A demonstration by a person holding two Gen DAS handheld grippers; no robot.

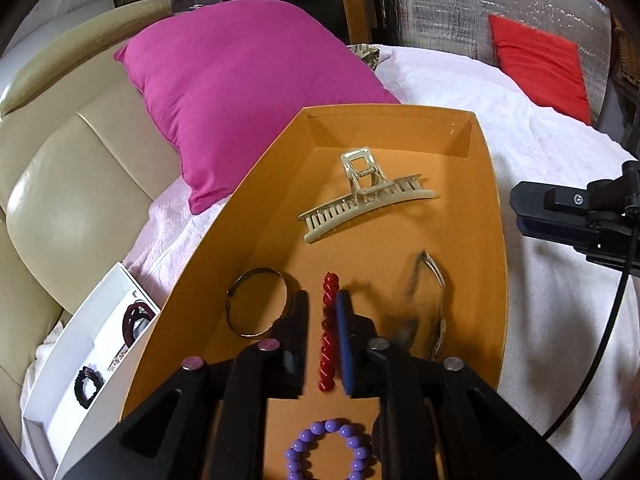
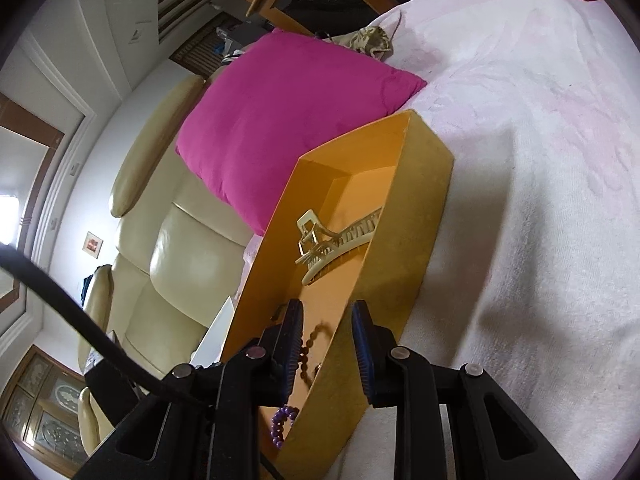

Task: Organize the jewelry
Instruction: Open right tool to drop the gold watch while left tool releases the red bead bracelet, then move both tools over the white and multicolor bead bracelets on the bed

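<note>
While the orange tray (image 1: 496, 240) sits on the bed (image 1: 540, 320), left gripper (image 1: 324, 344) hangs inside it, jaws open around the red twisted bracelet (image 1: 329, 332), not clamped. Pick step, I judge; next: close, lift, carry to white organizer (image 1: 52, 412). Right gripper (image 2: 326, 344) straddles the tray's right wall, jaws open, empty.

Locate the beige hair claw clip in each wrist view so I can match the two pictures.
Left wrist: the beige claw clip lies on the floor of the orange box, toward its far end, above the left gripper.
Right wrist: the clip sits mid-frame, partly hidden by the box's near wall.
Shared landmark: the magenta pillow behind the box.
</note>
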